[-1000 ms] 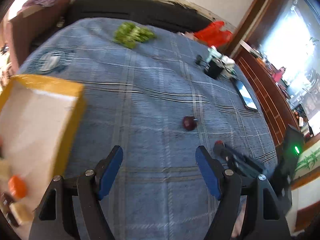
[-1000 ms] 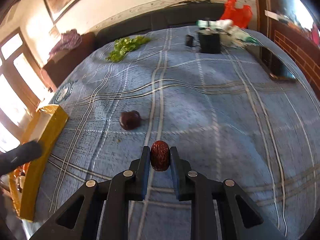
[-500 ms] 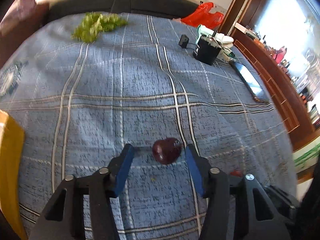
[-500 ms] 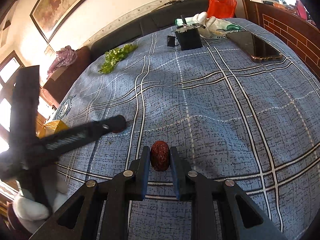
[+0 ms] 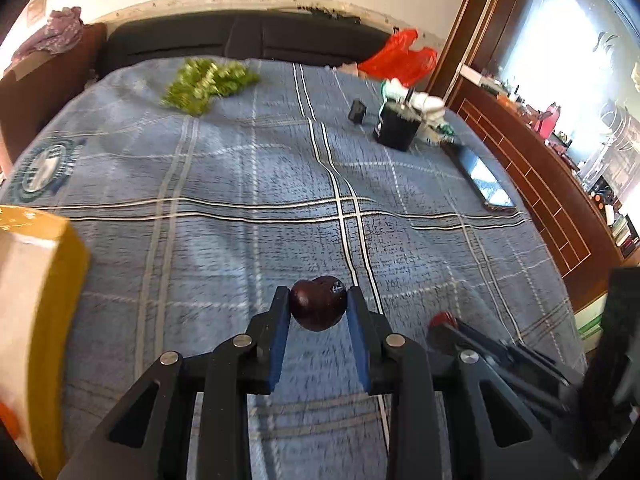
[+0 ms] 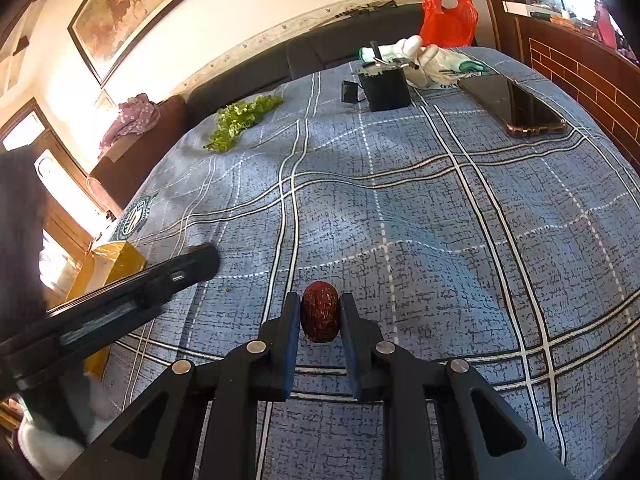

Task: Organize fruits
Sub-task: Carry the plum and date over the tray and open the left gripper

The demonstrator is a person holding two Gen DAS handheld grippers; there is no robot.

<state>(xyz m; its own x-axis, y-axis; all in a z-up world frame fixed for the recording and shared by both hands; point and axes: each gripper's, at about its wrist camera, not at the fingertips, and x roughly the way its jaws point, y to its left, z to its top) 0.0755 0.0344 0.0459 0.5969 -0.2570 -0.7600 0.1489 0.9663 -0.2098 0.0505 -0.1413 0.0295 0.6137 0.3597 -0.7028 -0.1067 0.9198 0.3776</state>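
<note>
A dark purple plum (image 5: 318, 303) sits between the blue pads of my left gripper (image 5: 318, 294), just above the blue plaid cloth (image 5: 240, 184). The jaws are closing and both pads touch the plum's sides. My right gripper (image 6: 320, 300) is shut on a wrinkled red date (image 6: 320, 312), held over the cloth. In the left wrist view the date (image 5: 442, 318) shows at lower right, at the right gripper's tip. A yellow box (image 5: 52, 280) with a white inside stands at the left edge, with something orange (image 5: 8, 420) in it.
A bunch of green leaves (image 5: 208, 82) lies at the far side of the cloth. A black container (image 5: 396, 130), a phone (image 5: 484, 180) and a red bag (image 5: 400, 58) are at the far right. A dark sofa runs along the back; a wooden cabinet (image 5: 540, 184) lines the right.
My left gripper swung from the box to the plum and its jaws narrowed from wide apart to touching the plum. The right gripper kept the date and hardly moved.
</note>
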